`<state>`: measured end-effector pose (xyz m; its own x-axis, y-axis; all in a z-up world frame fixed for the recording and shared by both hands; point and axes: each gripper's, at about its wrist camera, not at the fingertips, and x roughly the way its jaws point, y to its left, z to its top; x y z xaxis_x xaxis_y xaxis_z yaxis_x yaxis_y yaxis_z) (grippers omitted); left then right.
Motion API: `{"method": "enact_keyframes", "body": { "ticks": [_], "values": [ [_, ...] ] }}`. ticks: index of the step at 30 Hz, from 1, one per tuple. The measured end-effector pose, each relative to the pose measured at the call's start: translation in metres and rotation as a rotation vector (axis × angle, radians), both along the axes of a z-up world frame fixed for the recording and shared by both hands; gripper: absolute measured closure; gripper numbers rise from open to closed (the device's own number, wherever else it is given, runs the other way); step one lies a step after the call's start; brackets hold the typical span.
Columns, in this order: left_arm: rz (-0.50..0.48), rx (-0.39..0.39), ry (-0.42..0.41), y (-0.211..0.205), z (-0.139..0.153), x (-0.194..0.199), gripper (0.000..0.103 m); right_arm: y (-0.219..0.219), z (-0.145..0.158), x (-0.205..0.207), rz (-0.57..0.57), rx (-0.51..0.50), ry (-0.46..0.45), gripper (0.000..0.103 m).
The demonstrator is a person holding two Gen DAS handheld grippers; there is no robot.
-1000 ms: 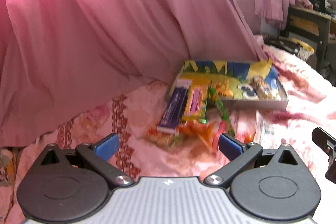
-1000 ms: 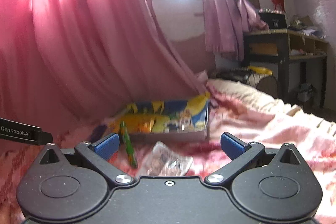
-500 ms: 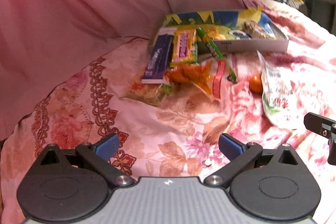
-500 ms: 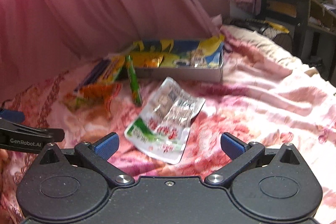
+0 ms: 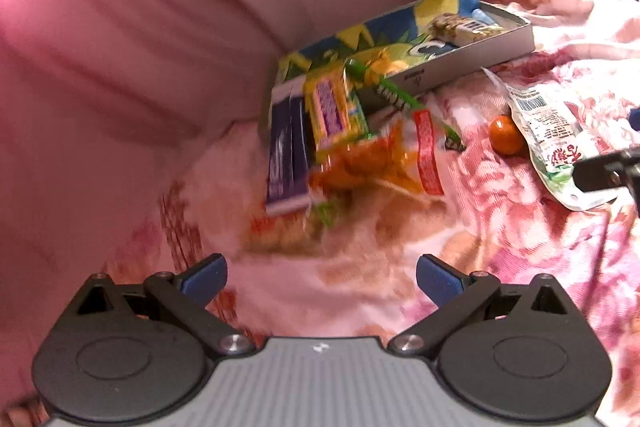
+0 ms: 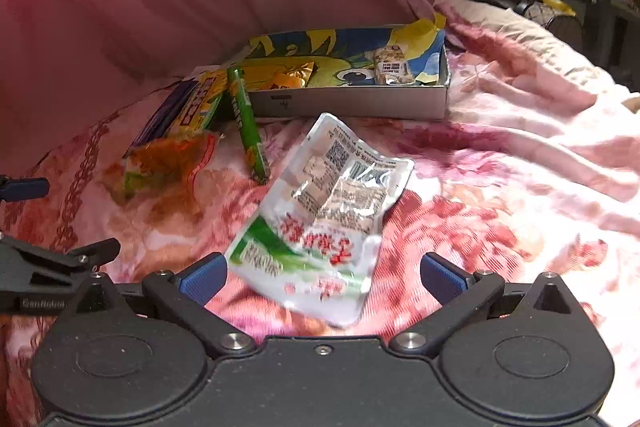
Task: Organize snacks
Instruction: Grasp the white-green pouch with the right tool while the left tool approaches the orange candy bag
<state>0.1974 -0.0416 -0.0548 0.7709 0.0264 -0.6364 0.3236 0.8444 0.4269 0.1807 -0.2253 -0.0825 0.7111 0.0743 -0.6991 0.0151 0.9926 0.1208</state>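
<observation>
Now, both claws gaped empty, right claw [image 6: 320, 277] over white packet [image 6: 324, 215], left claw [image 5: 320, 277] near snack pile [image 5: 344, 135], box [image 6: 352, 101] behind on bed [image 6: 500, 179].

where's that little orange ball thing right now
In the left wrist view, the orange ball lies right of centre on the floral bedspread, against the left edge of the clear white-and-green snack pouch, below the box.

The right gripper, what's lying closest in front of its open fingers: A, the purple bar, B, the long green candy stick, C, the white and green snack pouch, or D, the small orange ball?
C: in the right wrist view the white and green snack pouch lies on the bedspread just ahead of the open right gripper.
</observation>
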Motion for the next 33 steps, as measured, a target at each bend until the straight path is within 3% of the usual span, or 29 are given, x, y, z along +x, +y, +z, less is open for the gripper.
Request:
{"method": "enact_keyframes", "body": {
  "ticks": [8,17,21,28,33],
  "values": [
    [-0.182,0.106,-0.076,-0.016,0.002,0.026,0.0,-0.005,-0.013,0.036,-0.037,0.065,0.028,0.001],
    [-0.35,0.147,-0.004,-0.027,-0.011,0.061,0.0,-0.013,-0.03,0.059,-0.089,0.124,0.059,0.001],
    [-0.37,0.142,0.031,-0.028,-0.017,0.073,0.002,-0.012,-0.033,0.065,-0.087,0.124,0.042,0.0],
    [-0.399,0.083,0.11,-0.03,-0.02,0.078,0.021,-0.01,-0.033,0.066,-0.083,0.137,0.036,0.0],
    [-0.39,0.064,0.121,-0.032,-0.017,0.08,0.025,-0.012,-0.032,0.065,-0.099,0.153,0.047,0.001]
  ]
}}
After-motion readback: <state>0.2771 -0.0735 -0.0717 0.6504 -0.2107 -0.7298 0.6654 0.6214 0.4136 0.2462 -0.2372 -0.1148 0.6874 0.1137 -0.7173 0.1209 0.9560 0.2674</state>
